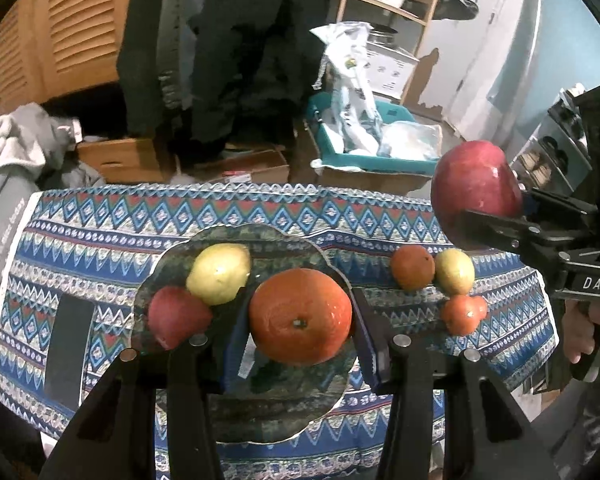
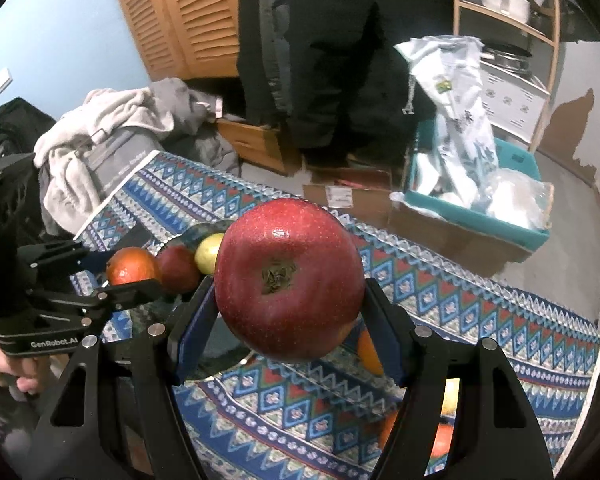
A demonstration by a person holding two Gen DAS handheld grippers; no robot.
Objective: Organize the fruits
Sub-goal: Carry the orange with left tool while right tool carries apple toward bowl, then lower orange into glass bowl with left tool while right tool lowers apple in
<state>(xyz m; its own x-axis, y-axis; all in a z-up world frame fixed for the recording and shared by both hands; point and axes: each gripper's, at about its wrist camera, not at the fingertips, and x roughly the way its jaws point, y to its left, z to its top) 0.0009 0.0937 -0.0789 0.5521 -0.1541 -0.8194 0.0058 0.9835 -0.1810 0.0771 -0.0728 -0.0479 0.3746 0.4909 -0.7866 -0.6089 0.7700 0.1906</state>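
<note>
Two grippers: left gripper (image 1: 300,320), right gripper (image 2: 290,292).

One glass plate (image 1: 284,412) near the near edge of the patterned tablecloth (image 1: 100,232).

Fruit, seven in total:
- two oranges: big orange (image 1: 300,316), small orange (image 1: 413,267)
- two red apples: large apple (image 2: 288,284), smaller apple (image 1: 176,316)
- two yellow-green fruits: (image 1: 219,274) and (image 1: 455,271)
- one tomato (image 1: 463,314)

One dark flat rectangle (image 1: 68,352) near the left edge.
</note>
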